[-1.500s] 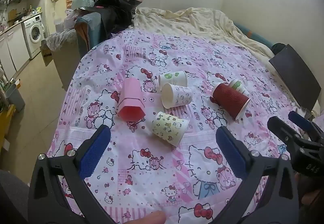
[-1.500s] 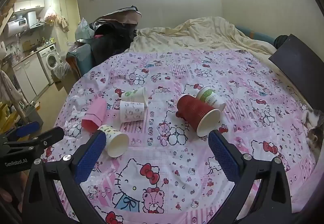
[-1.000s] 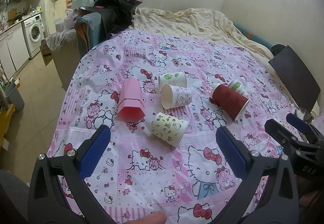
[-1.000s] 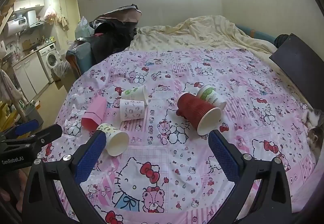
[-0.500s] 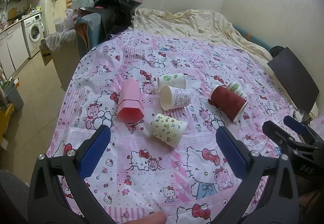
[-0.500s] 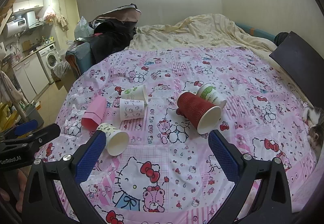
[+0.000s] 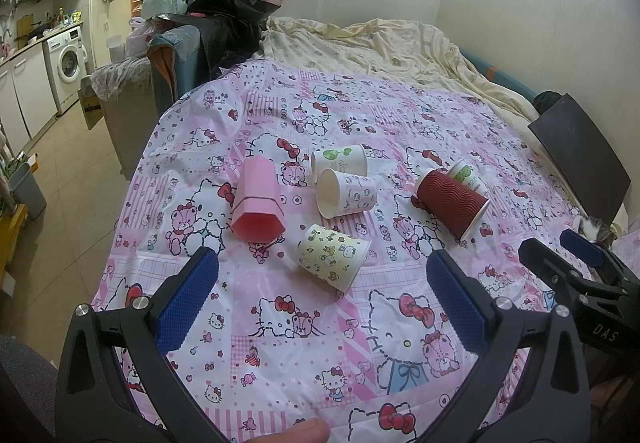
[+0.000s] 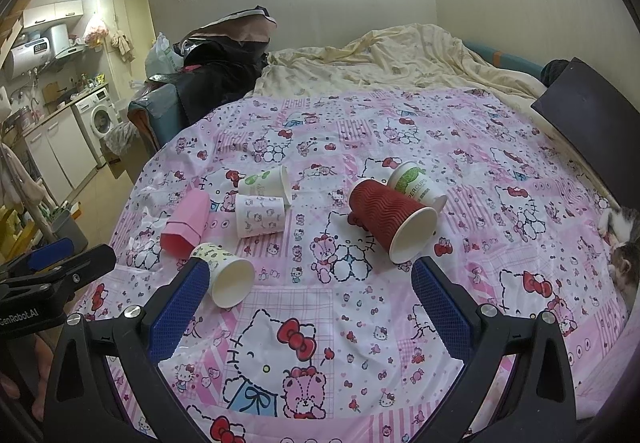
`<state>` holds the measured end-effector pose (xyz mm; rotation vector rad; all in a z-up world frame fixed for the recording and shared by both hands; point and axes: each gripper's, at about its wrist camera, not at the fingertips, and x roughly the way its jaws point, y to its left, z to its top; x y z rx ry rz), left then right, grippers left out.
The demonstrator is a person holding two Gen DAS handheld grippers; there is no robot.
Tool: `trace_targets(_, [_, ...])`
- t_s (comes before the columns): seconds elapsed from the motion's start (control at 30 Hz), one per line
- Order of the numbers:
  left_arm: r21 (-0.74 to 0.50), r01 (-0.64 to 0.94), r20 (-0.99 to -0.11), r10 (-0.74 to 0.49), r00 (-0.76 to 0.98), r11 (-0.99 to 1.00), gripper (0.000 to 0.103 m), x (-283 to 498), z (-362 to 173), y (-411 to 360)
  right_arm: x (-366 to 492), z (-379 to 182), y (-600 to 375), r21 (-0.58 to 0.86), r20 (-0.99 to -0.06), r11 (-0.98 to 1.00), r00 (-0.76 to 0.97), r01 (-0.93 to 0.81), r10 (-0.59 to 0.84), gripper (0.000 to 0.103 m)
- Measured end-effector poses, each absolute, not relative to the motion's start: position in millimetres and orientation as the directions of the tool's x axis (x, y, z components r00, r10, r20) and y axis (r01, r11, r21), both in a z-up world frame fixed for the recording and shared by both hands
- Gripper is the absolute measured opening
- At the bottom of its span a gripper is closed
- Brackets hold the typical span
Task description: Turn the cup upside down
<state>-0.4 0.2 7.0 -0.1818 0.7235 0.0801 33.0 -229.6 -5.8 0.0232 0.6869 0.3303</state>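
Note:
Several cups lie on their sides on the pink Hello Kitty cloth (image 7: 304,327): a pink hexagonal cup (image 7: 258,199), a yellowish patterned cup (image 7: 332,257), a white patterned cup (image 7: 346,193), a white cup with a green logo (image 7: 340,159), a red ribbed cup (image 7: 452,203) and a green-print cup (image 7: 466,175) behind it. My left gripper (image 7: 320,303) is open and empty, just short of the yellowish cup. My right gripper (image 8: 310,303) is open and empty, with the red ribbed cup (image 8: 394,221) and the yellowish cup (image 8: 224,271) ahead of it.
A dark board (image 7: 580,159) leans at the right edge. A cat (image 8: 620,243) lies at the far right. A rumpled cream blanket (image 7: 380,47) covers the bed behind. A chair piled with clothes (image 7: 200,43) stands at the back left.
Both grippers have drifted slightly forward toward the cups. Their jaws stay open. No cup has moved.

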Motion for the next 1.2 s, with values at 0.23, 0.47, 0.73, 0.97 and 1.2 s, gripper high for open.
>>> trace_targets(0.23, [-0.137, -0.136, -0.663, 0.011, 0.749, 0.981, 0.103, -1, 8, 1, 33, -4, -228, 0.129, -0.619, 0.948, 0.724, -0.29, 0.305, 0.103])
trace_targets(0.47, [-0.136, -0.136, -0.662, 0.012, 0.749, 0.981, 0.103, -1, 8, 1, 33, -4, -229, 0.13, -0.619, 0.948, 0.723, -0.29, 0.306, 0.103])
trace_targets(0.73, [-0.137, -0.138, -0.663, 0.013, 0.749, 0.981, 0.103, -2, 8, 2, 32, -5, -229, 0.132, -0.62, 0.948, 0.722, -0.29, 0.307, 0.103])
trace_targets(0.97, [-0.105, -0.137, -0.665, 0.033, 0.746, 0.985, 0.103, -2, 8, 2, 38, -2, -230, 0.145, -0.624, 0.948, 0.717, -0.284, 0.31, 0.103])
trace_targets(1.2, [-0.011, -0.124, -0.711, 0.079, 0.698, 0.992, 0.103, 28, 14, 6, 58, 1, -239, 0.172, -0.645, 0.95, 0.698, -0.262, 0.31, 0.103])
